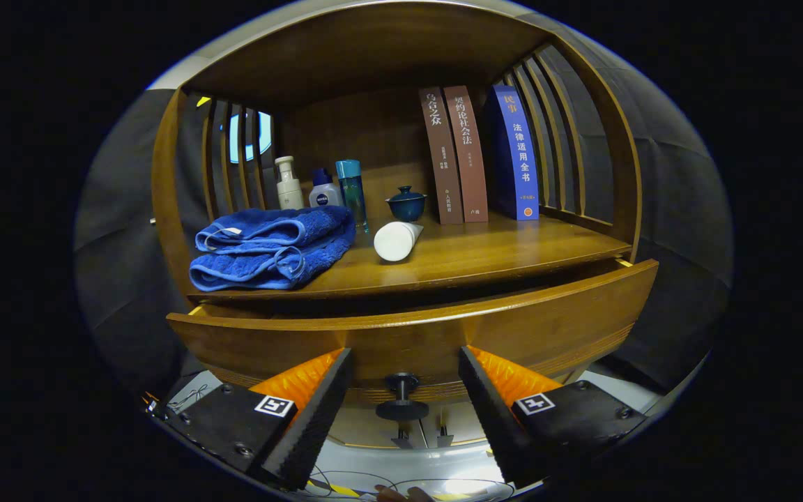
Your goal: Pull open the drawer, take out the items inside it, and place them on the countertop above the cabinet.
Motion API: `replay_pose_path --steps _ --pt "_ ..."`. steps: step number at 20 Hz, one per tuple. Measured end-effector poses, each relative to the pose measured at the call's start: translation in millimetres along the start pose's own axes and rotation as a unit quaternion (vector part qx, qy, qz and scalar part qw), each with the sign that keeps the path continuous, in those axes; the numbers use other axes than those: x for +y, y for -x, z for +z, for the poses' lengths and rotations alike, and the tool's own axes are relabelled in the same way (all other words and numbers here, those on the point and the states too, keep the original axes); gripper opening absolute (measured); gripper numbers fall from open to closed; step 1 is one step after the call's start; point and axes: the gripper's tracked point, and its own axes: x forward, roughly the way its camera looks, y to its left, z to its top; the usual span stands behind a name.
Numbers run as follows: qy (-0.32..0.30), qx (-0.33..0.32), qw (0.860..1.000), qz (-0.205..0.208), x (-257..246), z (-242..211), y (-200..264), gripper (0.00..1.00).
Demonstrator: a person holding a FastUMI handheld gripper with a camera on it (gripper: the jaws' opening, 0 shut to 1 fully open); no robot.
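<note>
Drawer partly out, knob not gripped.
Gripper (405,390) level, facing the drawer front (415,335), fingers spread wide either side of the black knob (401,397), touching nothing. Drawer contents hidden; towel (272,247) and tube (396,240) lie on the countertop (485,254) above. Next, I'd guess: pull further out or lift over the front and reach inside.

My camera rode low behind my fingers (405,390), facing the drawer (415,335) front closely, looking slightly up at the countertop (485,254).
</note>
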Motion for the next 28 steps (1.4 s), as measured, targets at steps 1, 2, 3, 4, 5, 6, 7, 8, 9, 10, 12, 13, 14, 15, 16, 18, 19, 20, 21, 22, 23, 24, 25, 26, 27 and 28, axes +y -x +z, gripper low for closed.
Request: replay_pose_path --steps 1,2,3,4,5,6,7,8,9,10,12,13,14,15,16,18,19,20,21,22,23,24,25,26,27,28 --pt "0.003 0.000 1.000 -0.001 0 1 -4 0.99" --pt "0.006 0.001 1.000 -0.001 0 1 -7 0.99" --pt "0.008 0.001 1.000 -0.002 0 2 -10 0.99" --pt "0.011 0.001 1.000 -0.003 0 3 -13 0.99" --pt "0.011 0.001 1.000 -0.003 0 4 -15 0.99" --pt "0.011 0.002 1.000 -0.003 0 4 -16 0.99" --pt "0.010 0.002 1.000 -0.003 0 5 -19 0.99" --pt "0.011 0.001 1.000 -0.004 0 5 -20 0.99" --pt "0.013 0.003 1.000 -0.007 -1 6 -21 0.99" --pt "0.014 0.003 1.000 -0.008 0 6 -22 0.99" --pt "0.017 0.003 1.000 -0.011 0 5 -22 0.99" --pt "0.021 0.003 1.000 -0.013 0 5 -22 0.99" --pt "0.025 0.004 1.000 -0.014 -1 4 -22 0.99" --pt "0.024 0.005 1.000 -0.013 0 4 -22 0.99" --pt "0.020 0.006 1.000 -0.011 -1 4 -22 0.99" --pt "0.012 0.010 1.000 -0.009 -2 7 -20 0.98" --pt "0.011 0.007 1.000 -0.011 -4 12 -18 0.98" --pt "0.011 0.001 1.000 -0.012 -4 18 -13 0.99" --pt "0.011 -0.007 1.000 -0.011 -3 26 -8 1.00" --pt "0.013 -0.016 1.000 -0.008 -1 33 0 1.00" --pt "0.018 -0.024 1.000 -0.004 2 41 8 1.00" --pt "0.023 -0.031 0.999 0.000 5 48 17 1.00" --pt "0.028 -0.037 0.999 0.003 8 57 27 1.00" --pt "0.033 -0.046 0.998 0.007 10 68 38 1.00" --pt "0.037 -0.056 0.998 0.009 13 80 50 1.00" --pt "0.042 -0.069 0.997 0.012 16 92 63 1.00"
